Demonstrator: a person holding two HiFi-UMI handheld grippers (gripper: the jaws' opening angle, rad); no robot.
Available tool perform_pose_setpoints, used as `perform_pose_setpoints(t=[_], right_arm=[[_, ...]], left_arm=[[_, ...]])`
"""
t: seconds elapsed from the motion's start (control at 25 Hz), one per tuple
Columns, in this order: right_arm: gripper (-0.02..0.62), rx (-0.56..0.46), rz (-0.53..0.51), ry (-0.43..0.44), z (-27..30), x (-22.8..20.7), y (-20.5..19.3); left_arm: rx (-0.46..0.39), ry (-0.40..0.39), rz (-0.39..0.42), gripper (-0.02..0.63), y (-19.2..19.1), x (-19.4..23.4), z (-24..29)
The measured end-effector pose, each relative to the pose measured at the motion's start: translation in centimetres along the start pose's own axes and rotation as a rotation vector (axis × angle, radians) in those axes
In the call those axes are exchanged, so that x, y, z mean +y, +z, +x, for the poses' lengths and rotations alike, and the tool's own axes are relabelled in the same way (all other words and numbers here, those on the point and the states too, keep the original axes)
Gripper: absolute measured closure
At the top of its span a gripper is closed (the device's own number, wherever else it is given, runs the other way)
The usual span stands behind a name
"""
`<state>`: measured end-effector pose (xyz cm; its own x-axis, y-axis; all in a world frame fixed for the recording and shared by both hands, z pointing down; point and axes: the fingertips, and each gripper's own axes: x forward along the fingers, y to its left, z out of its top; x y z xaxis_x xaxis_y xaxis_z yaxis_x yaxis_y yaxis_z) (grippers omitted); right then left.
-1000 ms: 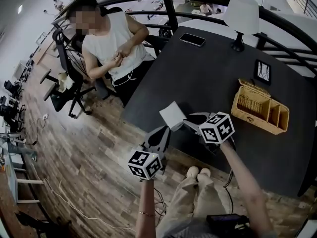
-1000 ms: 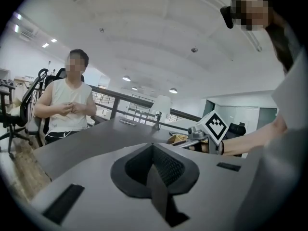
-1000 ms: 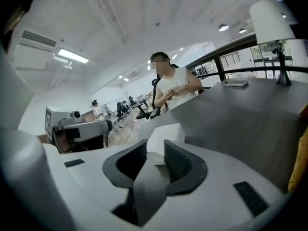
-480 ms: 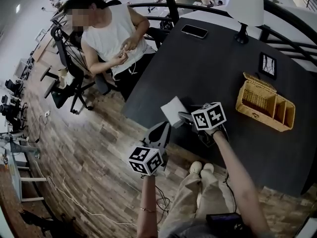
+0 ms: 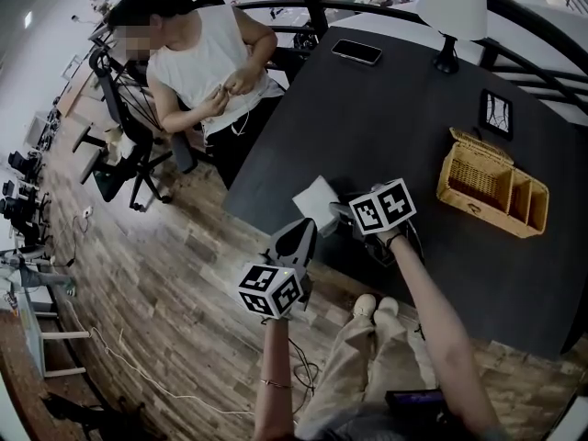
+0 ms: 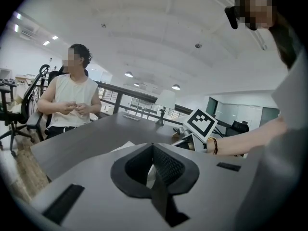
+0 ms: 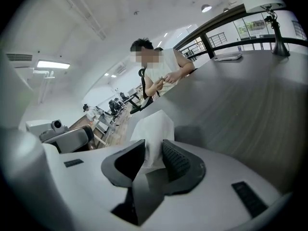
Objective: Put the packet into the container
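A white packet (image 5: 315, 200) lies at the near corner of the dark table (image 5: 404, 118). My right gripper (image 5: 338, 215) reaches it from the right, and its jaws are closing with the packet (image 7: 153, 126) standing between the pads. I do not see them pressing on it. My left gripper (image 5: 295, 239) hangs just off the table edge below the packet. Only a narrow slit shows between its jaws and nothing is in them (image 6: 153, 163). The container, a woven basket (image 5: 491, 191) with compartments, stands far right on the table.
A person (image 5: 207, 62) sits on an office chair at the table's far left corner. A phone (image 5: 356, 51), a white lamp (image 5: 450, 7) and a small dark stand (image 5: 496, 113) are on the far part of the table. Wooden floor lies below the near edge.
The right gripper has shifted slightly left and up along the table's near edge. The packet stays at the same corner, between its jaws. The left gripper has barely moved.
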<state>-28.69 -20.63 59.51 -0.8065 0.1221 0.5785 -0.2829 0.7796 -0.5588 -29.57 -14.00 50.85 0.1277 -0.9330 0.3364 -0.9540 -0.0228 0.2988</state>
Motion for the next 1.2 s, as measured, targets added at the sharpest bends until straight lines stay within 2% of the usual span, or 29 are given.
perform_pose_setpoints(t=[0.32, 0.48, 0.8, 1.2], right_arm=[[0.489, -0.031, -0.098, 0.009, -2.3, 1.2, 1.1], [0.491, -0.063, -0.144, -0.011, -5.0, 1.8, 2.5], [0.492, -0.126, -0.223, -0.115, -11.7, 1.2, 4.6], [0.495, -0.202, -0.222, -0.263, -21.9, -2.2, 5.3]], left_arm=[[-0.016, -0.033, 0.022, 0.598, 1.5, -0.4, -0.1], [-0.033, -0.085, 0.052, 0.598, 3.3, -1.4, 0.3], [-0.088, -0.212, 0.125, 0.598, 7.6, -4.7, 2.2], [-0.115, -0.414, 0.203, 0.598, 10.9, -12.5, 6.3]])
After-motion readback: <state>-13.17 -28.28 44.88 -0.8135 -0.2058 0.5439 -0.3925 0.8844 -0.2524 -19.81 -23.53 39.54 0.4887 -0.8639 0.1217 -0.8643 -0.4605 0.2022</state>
